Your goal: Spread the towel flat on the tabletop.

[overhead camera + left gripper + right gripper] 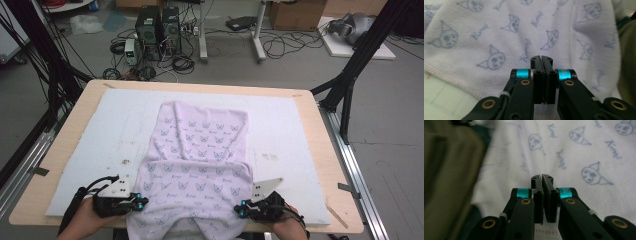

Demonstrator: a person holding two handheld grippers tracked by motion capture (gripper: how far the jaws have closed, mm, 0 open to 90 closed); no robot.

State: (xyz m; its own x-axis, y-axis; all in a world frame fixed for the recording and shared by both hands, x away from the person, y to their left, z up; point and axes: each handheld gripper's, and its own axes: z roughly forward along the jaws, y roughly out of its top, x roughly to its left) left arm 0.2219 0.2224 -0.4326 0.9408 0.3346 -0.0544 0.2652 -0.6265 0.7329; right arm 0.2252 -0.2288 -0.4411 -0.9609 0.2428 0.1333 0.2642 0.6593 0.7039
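A pale lilac towel printed with blue cat faces lies on a white foam mat, its near part folded over and hanging past the table's front edge. My left gripper sits at the towel's lower left edge, held by a hand. In the left gripper view its jaws are pressed together over the towel, with no cloth visible between them. My right gripper is at the lower right edge. Its jaws are shut too, above the towel and its hem.
The mat covers a wooden table. Olive fabric of the person's clothing is close beside the right gripper. Black frame poles stand at both sides. Computer towers, cables and a cardboard box are on the floor beyond.
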